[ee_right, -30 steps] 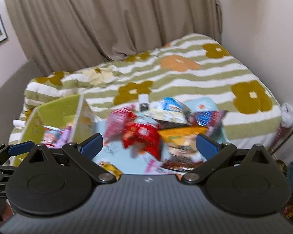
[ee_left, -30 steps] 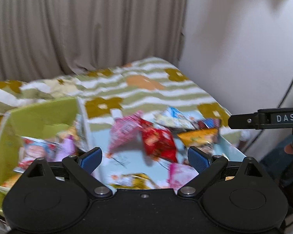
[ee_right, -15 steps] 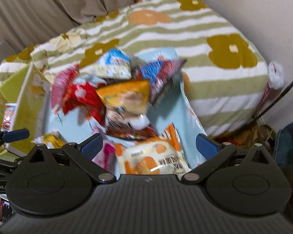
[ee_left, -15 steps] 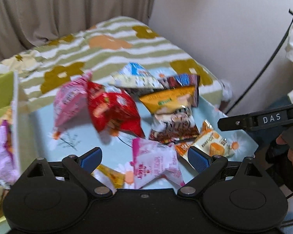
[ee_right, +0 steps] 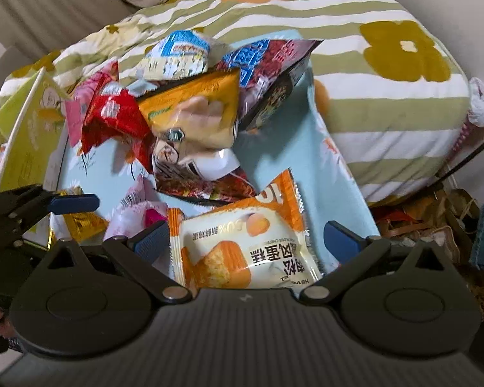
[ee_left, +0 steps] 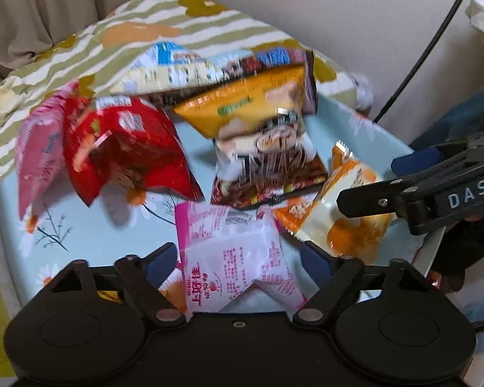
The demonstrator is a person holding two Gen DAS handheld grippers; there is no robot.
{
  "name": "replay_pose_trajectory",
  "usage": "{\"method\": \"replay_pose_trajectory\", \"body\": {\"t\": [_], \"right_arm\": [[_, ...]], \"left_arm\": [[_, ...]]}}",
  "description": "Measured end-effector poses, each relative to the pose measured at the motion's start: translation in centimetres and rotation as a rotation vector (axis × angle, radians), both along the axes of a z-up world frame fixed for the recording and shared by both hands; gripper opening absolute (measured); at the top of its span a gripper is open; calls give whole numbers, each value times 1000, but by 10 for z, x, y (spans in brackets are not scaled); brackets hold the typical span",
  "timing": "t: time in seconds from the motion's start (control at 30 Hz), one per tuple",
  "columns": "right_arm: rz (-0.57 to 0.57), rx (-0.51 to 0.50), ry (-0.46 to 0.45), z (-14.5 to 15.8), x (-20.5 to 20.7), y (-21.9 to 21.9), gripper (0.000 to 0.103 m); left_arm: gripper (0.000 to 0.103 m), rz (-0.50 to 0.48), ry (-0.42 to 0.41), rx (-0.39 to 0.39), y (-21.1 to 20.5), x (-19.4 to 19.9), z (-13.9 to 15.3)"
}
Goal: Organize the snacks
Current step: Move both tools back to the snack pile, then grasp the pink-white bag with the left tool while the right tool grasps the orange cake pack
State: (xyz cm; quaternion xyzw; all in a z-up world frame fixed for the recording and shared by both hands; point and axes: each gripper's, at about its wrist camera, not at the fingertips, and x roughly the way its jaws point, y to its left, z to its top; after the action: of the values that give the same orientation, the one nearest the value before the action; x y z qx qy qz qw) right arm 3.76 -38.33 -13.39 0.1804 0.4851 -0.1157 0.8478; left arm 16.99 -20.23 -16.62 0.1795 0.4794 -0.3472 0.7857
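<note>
Both grippers spread wide over loose snack packets, gripping nothing.

Left gripper [ee_left: 238,259] parted either side of a pink-and-white packet [ee_left: 232,258], long axis running away from the camera, printed end nearest. Right gripper [ee_right: 247,240] likewise agape around an orange-and-white cake packet [ee_right: 242,245], lying flat, long axis pointing away toward the heap. Beyond, on the pale blue floral tray [ee_left: 90,225]: dark brown packet [ee_left: 267,174], red packet [ee_left: 122,148], yellow-orange packet [ee_right: 193,113] tilted on top, blue-and-white packet [ee_right: 177,54] farthest. Yellow-green box [ee_right: 19,135] at left edge of tray, contents hard to make out. Striped floral bedding [ee_right: 371,64] behind.
</note>
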Motion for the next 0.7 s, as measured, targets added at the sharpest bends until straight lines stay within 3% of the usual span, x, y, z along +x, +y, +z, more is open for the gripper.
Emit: {"method": "replay_pose_trajectory", "body": {"t": [0.17,0.3,0.4,0.7], "right_arm": [[31,-18,2,-8,1,1,103],[53,-37,14,-15,3,3,103],[66,-30,15,-18,4,4,103],[118,-82,49,-28,15,16,103]], "left_arm": [[76,-16,-8,45,-5,0,-15],[61,-26,-23,51,-3,-2,-15],[56,-27,-24,51,-4,-2,-15],[52,-8,-30,47,3,-8,-10]]}}
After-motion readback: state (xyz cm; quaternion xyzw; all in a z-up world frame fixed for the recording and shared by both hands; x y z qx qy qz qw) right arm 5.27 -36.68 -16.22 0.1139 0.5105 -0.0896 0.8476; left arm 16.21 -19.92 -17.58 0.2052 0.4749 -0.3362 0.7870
